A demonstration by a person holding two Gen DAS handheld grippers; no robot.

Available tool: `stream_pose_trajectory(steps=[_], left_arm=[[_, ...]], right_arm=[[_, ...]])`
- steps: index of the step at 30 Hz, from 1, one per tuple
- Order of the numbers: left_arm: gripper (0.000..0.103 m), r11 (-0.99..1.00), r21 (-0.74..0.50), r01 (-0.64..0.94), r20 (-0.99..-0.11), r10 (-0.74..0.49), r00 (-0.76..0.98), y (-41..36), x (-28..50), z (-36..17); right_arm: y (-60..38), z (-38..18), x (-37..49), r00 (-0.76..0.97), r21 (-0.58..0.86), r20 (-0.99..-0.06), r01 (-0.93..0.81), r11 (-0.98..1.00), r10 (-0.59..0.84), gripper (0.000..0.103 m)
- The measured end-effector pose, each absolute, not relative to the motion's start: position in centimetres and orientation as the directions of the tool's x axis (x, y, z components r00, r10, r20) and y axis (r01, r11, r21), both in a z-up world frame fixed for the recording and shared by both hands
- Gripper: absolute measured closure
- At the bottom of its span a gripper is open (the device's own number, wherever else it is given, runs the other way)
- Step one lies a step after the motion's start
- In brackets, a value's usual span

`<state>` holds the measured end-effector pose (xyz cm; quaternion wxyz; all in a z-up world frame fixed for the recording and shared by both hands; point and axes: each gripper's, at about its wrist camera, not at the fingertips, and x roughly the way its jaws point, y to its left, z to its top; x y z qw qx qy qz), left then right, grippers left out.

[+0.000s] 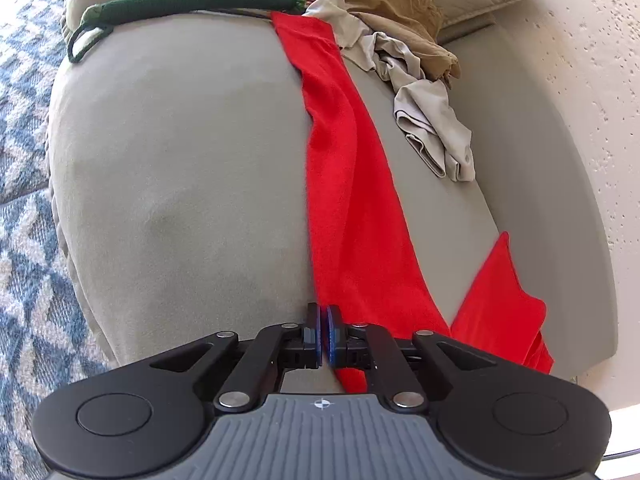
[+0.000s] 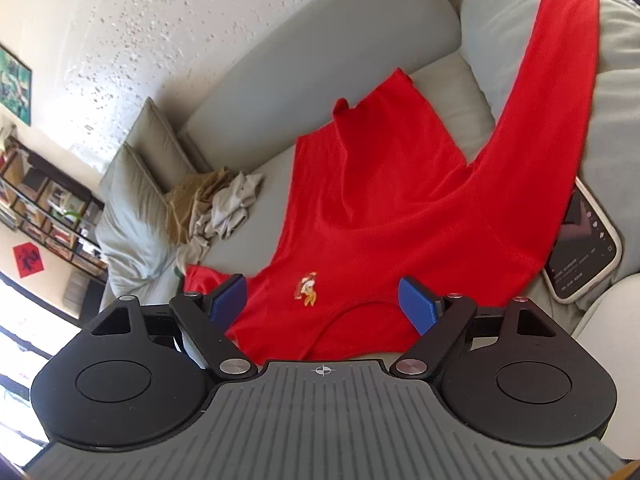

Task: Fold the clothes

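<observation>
You can't read any wording here. The phone (image 2: 588,240) lying beside the red shirt (image 2: 380,208) shows lines of small text on its screen, too small to make out. The red paper sign (image 2: 27,259) on the wall carries a dark character you can't decipher. The shirt's embroidered emblem (image 2: 306,289) has no lettering.

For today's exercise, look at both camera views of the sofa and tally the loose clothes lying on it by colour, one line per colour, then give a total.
Red: 1, the red long-sleeved top
Tan-brown: 1, the crumpled brown garment
Pale beige-grey: 1, the crumpled pale garment
Total: 3
</observation>
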<state>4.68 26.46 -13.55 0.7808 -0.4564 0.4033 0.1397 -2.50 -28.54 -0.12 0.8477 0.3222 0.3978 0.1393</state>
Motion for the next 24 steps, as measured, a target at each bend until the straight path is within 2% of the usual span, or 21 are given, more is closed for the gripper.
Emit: stream_pose_trajectory(steps=[1, 2, 3, 5, 7, 9, 13, 17, 18, 23, 24], left_arm=[[0.086, 0.544, -0.604, -0.583, -0.757, -0.162, 0.633, 26.0, 4.5, -13.2], [0.073, 0.547, -0.607, -0.576, -0.756, -0.174, 0.632, 25.5, 4.3, -12.7], [0.068, 0.559, -0.607, -0.565, -0.756, -0.188, 0.626, 24.7, 4.1, -12.2], [0.068, 0.584, -0.610, -0.535, -0.759, -0.238, 0.606, 22.6, 3.8, -11.8], [0.068, 0.629, -0.598, -0.496, -0.751, -0.223, 0.621, 20.9, 3.2, -11.2], [0.068, 0.645, -0.603, -0.470, -0.740, -0.231, 0.631, 19.6, 3.0, -11.1], [0.074, 0.558, -0.670, -0.490, -0.724, -0.345, 0.597, 18.1, 3.7, -12.5], [0.077, 0.473, -0.696, -0.540, -0.710, -0.339, 0.618, 17.1, 3.4, -14.1], [0.080, 0.421, -0.720, -0.551, -0.689, -0.340, 0.640, 17.1, 3.1, -14.5], [0.082, 0.203, -0.807, -0.555, -0.591, -0.287, 0.754, 17.5, 1.6, -15.7], [0.091, 0.179, -0.810, -0.558, -0.586, -0.268, 0.764, 17.4, 1.5, -15.7]], right_arm=[[-28.6, -0.1, -2.7, 0.646, 0.659, -0.580, 0.015, 0.752, 0.496, 0.019], [-28.6, -0.1, -2.8, 0.649, 0.659, -0.576, 0.010, 0.752, 0.497, 0.019], [-28.7, -0.2, -3.1, 0.651, 0.659, -0.574, 0.007, 0.752, 0.496, 0.019], [-29.0, -0.5, -3.4, 0.654, 0.660, -0.572, 0.010, 0.751, 0.495, 0.019], [-29.3, -0.9, -3.6, 0.652, 0.670, -0.573, 0.023, 0.742, 0.497, 0.019], [-29.5, -1.4, -3.6, 0.647, 0.684, -0.571, 0.033, 0.729, 0.506, 0.019], [-29.3, -1.9, -3.5, 0.638, 0.697, -0.564, 0.027, 0.717, 0.524, 0.019], [-29.1, -1.9, -4.1, 0.651, 0.694, -0.550, 0.008, 0.720, 0.523, 0.019], [-29.2, -1.9, -4.2, 0.653, 0.695, -0.547, 0.007, 0.719, 0.523, 0.019], [-29.1, -2.9, -4.7, 0.636, 0.703, -0.553, 0.009, 0.711, 0.538, 0.019], [-29.1, -3.1, -4.7, 0.633, 0.703, -0.556, 0.011, 0.711, 0.539, 0.019]])
